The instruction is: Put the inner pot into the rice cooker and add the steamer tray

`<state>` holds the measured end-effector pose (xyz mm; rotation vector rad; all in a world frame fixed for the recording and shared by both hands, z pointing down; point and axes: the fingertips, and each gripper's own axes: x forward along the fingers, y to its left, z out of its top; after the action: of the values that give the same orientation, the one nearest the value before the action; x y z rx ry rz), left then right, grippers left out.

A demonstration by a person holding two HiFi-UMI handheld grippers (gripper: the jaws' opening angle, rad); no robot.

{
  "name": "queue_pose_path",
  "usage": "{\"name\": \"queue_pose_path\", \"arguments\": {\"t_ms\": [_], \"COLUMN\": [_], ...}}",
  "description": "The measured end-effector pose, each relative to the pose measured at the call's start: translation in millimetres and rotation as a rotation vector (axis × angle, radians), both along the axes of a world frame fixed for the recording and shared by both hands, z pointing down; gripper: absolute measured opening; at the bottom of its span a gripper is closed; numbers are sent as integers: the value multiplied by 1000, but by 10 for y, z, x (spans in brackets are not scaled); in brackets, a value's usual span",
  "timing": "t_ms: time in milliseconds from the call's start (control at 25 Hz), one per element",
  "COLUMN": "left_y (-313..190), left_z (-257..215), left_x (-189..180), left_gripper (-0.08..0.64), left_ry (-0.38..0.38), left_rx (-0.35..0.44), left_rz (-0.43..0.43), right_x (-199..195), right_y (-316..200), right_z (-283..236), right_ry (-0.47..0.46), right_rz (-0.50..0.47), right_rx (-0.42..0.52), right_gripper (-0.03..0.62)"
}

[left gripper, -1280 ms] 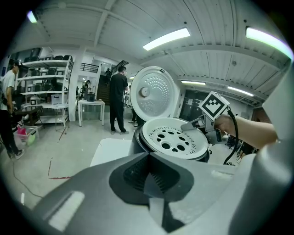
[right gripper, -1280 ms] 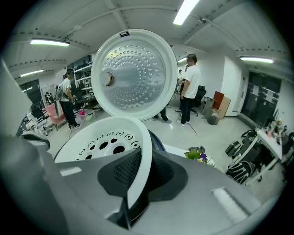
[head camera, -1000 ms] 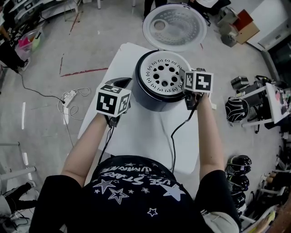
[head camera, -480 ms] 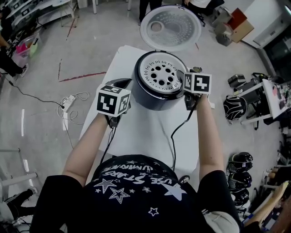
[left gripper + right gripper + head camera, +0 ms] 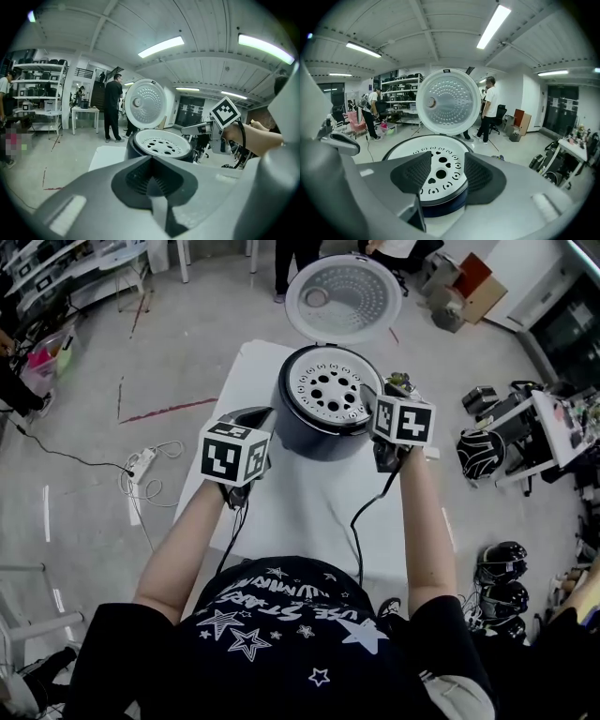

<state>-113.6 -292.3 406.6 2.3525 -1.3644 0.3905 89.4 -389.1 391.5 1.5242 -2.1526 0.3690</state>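
The person is holding both bare forearms out over the white table (image 5: 309,521), elbows bent near the body and wrists angled slightly downward toward the rice cooker (image 5: 309,439). The left gripper (image 5: 151,174) is hovering at the cooker's left side, well apart from it, with its jaws pressed together and nothing between them. The right gripper (image 5: 443,172) is hanging just beside the cooker's right rim, pointing across the top. Its jaws have just been narrowing a little, yet they are standing apart and gripping nothing; the cooker's rim is showing through the gap beyond them. The steamer tray (image 5: 326,388), a white disc with round holes, is sitting level in the cooker's mouth. The lid (image 5: 342,296) is standing open behind it. A black cable (image 5: 359,517) is trailing from the right gripper down over the table.
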Motion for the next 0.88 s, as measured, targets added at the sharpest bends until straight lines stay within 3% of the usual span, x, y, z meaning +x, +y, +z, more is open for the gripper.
{"name": "queue_pose_path", "arguments": {"t_ms": [160, 560, 800, 880], "left_y": [190, 631, 897, 965], "left_z": [-3, 250, 425, 502], "left_x": [16, -183, -208, -166], "left_gripper": [5, 5, 5, 5], "left_ry": [18, 1, -36, -39], "left_rx": [21, -15, -56, -67], "left_rz": [32, 95, 188, 212], "right_x": [-52, -384, -427, -393], "right_y": [228, 814, 1217, 1351], "right_z": [-50, 97, 282, 378], "right_ry": [-21, -54, -79, -99], "right_rz": [26, 60, 138, 159], "right_rx": [29, 65, 10, 0], "right_gripper": [218, 114, 26, 26]}}
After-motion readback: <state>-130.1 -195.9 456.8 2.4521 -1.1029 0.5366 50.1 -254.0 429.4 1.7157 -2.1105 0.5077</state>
